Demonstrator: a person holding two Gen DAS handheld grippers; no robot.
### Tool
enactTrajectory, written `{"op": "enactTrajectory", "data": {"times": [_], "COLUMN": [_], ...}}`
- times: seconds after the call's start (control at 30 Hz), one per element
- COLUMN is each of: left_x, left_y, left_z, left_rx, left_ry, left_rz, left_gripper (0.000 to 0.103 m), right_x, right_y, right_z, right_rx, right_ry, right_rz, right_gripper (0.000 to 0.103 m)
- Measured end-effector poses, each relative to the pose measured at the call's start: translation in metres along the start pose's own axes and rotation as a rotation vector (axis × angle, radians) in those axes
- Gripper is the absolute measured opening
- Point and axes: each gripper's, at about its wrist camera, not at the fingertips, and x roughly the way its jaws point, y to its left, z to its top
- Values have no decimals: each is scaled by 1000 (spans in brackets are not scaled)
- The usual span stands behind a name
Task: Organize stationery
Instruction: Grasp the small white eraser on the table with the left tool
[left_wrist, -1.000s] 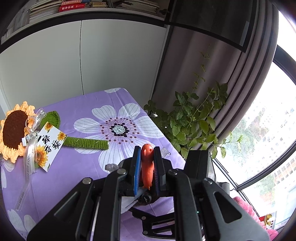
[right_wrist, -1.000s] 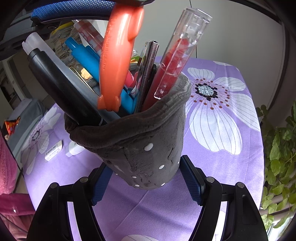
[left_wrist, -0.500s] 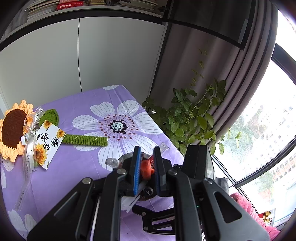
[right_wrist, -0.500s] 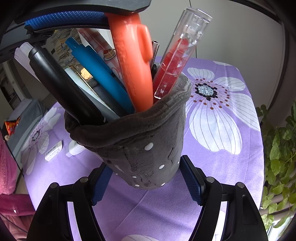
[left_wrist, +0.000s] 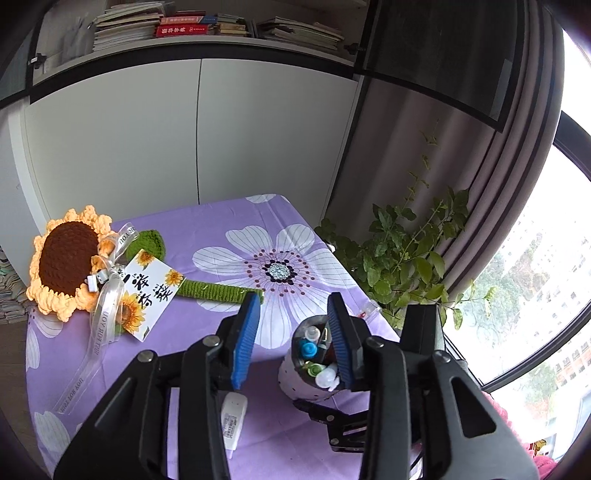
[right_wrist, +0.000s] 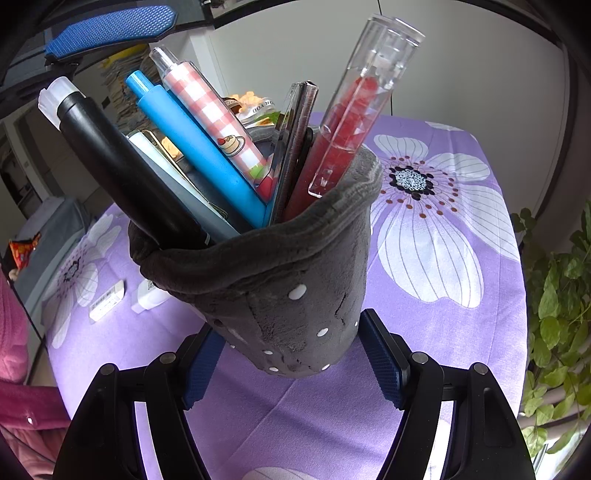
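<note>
A grey plush pen holder with white dots stands on the purple flowered cloth, and my right gripper is shut on its lower part. Out of it stick a black marker, a blue pen, a checked pen and a clear red pen. My left gripper hovers above and behind the holder. Its jaws are opening and nothing is between the blue pads. One of these pads shows at the top left of the right wrist view.
A crocheted sunflower with a green stem and a card lies at the left of the table. Two white erasers lie left of the holder. A potted plant and a window are past the table's right edge.
The orange pen that my left gripper held over the holder went down into it and was let go. The left gripper opened and drew up and back. The right gripper kept still.
</note>
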Motion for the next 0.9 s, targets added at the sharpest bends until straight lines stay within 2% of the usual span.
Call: {"op": "enactTrajectory", "data": {"times": [0.27, 0.43, 0.57, 0.73, 0.9], "left_x": [-6, 1, 12, 17, 21], "left_y": [54, 68, 73, 80, 77], "left_z": [-20, -55, -90, -123, -132], "left_rx": [-91, -71, -32, -27, -3], "left_ry": [53, 169, 287, 372, 407], "left_rz": [108, 187, 221, 210, 202], "left_gripper": [37, 37, 35, 35, 35], "right_x": [0, 0, 0, 0, 0], "right_y": [1, 1, 1, 0, 0], "right_z": [0, 0, 0, 0, 0], "right_rx": [0, 0, 1, 0, 1], "right_ry": [0, 0, 0, 0, 0], "right_rz": [0, 0, 0, 0, 0], "right_gripper": [74, 74, 74, 74, 74]}}
